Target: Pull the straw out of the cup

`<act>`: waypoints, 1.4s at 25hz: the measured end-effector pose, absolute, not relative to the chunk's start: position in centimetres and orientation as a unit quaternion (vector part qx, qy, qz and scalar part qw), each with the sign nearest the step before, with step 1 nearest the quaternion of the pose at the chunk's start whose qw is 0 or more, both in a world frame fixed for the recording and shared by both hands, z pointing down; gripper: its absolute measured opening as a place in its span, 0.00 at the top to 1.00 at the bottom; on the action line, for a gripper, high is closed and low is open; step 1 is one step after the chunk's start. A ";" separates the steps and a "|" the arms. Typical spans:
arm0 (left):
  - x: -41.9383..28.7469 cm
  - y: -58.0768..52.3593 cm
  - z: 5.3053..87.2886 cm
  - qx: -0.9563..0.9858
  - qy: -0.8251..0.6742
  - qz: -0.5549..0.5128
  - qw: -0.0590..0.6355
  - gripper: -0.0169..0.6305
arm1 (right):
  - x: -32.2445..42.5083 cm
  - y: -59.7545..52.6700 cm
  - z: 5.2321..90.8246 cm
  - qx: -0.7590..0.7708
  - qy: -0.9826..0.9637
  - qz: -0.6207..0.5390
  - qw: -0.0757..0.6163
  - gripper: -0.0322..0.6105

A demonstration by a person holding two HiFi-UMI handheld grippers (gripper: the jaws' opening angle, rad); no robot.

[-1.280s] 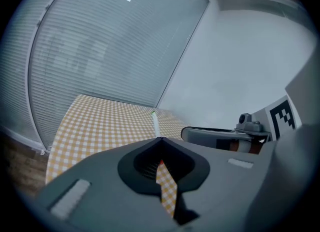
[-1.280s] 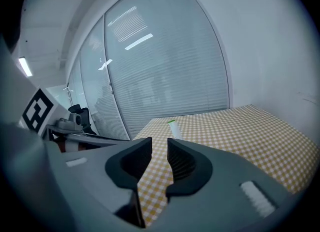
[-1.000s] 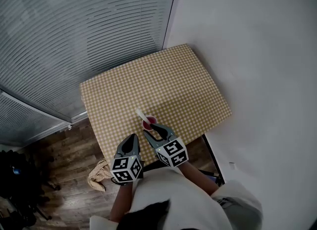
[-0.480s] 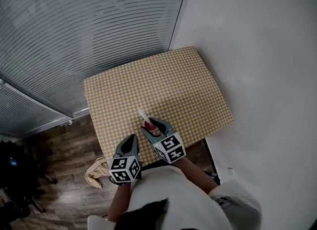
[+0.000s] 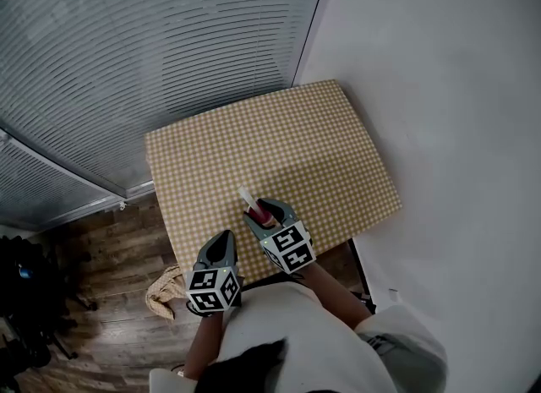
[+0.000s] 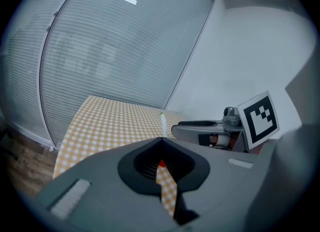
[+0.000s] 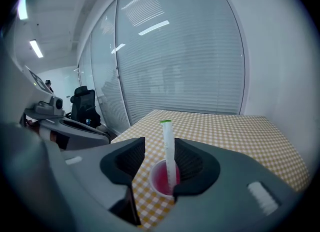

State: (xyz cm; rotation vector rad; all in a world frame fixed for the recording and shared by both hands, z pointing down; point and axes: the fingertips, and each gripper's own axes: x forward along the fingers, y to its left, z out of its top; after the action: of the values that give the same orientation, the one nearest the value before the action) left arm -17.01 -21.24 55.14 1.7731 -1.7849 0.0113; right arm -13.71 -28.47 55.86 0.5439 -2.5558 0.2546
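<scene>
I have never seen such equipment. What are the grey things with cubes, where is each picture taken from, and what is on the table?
There is no robot: a person holds a two-jaw gripper in each hand. The head view looks down from the person's head; each gripper view comes from a camera on that gripper. On the checked table stands a cup of red drink with a straw. The left gripper is shut and empty. The right gripper has just been opening its jaws; cup and straw stand between them, not gripped.
</scene>
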 end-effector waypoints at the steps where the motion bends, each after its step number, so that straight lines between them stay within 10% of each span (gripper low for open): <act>1: -17.1 -21.3 55.1 0.670 -0.676 0.004 0.308 0.95 | -13.8 -28.5 55.9 0.200 -0.941 0.093 0.258 0.66; 35: -19.6 -21.7 57.4 0.627 -0.698 -0.006 0.346 0.95 | -15.5 -31.1 58.9 0.190 -0.915 0.074 0.348 0.75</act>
State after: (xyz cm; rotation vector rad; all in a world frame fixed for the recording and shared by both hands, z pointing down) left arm -19.63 -21.69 57.36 1.6280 -1.8116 -0.0149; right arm -15.47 -31.05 58.89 0.4914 -2.3726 0.1918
